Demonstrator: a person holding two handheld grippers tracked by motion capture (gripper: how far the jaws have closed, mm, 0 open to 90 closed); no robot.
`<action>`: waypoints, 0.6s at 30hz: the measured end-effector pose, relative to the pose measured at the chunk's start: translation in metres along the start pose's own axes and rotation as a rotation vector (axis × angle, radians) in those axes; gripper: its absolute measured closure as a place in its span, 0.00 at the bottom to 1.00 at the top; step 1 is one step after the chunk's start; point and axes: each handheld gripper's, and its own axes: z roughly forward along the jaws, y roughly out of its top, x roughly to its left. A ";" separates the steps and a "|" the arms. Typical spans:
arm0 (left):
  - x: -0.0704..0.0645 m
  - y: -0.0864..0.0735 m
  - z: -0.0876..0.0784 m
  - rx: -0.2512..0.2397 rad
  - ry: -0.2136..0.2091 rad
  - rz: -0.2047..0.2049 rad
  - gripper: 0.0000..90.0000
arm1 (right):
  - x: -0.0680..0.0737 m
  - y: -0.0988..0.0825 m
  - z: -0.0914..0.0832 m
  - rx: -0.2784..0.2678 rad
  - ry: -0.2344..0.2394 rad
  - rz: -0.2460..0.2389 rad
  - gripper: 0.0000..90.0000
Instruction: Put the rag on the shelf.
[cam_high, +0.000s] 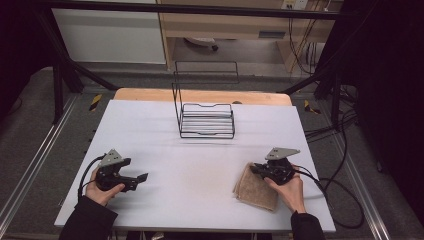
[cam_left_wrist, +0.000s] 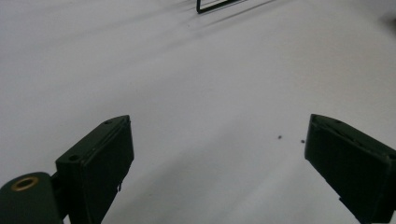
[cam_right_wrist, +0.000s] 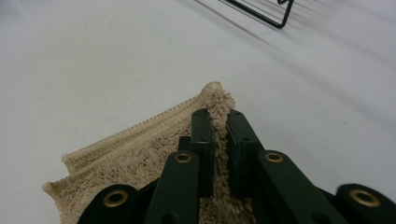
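Observation:
A folded tan towel (cam_high: 255, 189) lies on the white table (cam_high: 200, 150) at the right front. My right gripper (cam_high: 253, 169) is shut on the towel's far corner; in the right gripper view the towel (cam_right_wrist: 140, 154) shows pile pinched between the two black jaws at the right gripper (cam_right_wrist: 219, 116). My left gripper (cam_high: 142, 177) rests low at the left front, pointing right, jaws wide apart. In the left gripper view, the left gripper (cam_left_wrist: 217, 135) has nothing but bare table between its jaws. A black wire rack (cam_high: 206, 119) stands at the table's far middle.
The rack's edge shows at the top of both gripper views: wire rack (cam_left_wrist: 215, 5), wire rack (cam_right_wrist: 266, 11). Cables trail off the table's right side (cam_high: 340, 200). Metal frame posts and a wooden shelf unit (cam_high: 225, 25) stand beyond the far edge.

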 end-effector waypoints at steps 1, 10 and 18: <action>0.000 0.000 0.000 0.000 0.000 0.000 0.09 | -0.002 0.004 0.006 0.002 -0.006 -0.002 0.92; 0.000 0.000 -0.001 -0.001 0.003 0.001 0.09 | -0.014 0.008 0.027 0.033 -0.033 0.008 0.91; -0.001 0.000 -0.001 0.002 0.002 0.004 0.09 | -0.004 0.007 0.007 -0.062 -0.080 0.037 0.57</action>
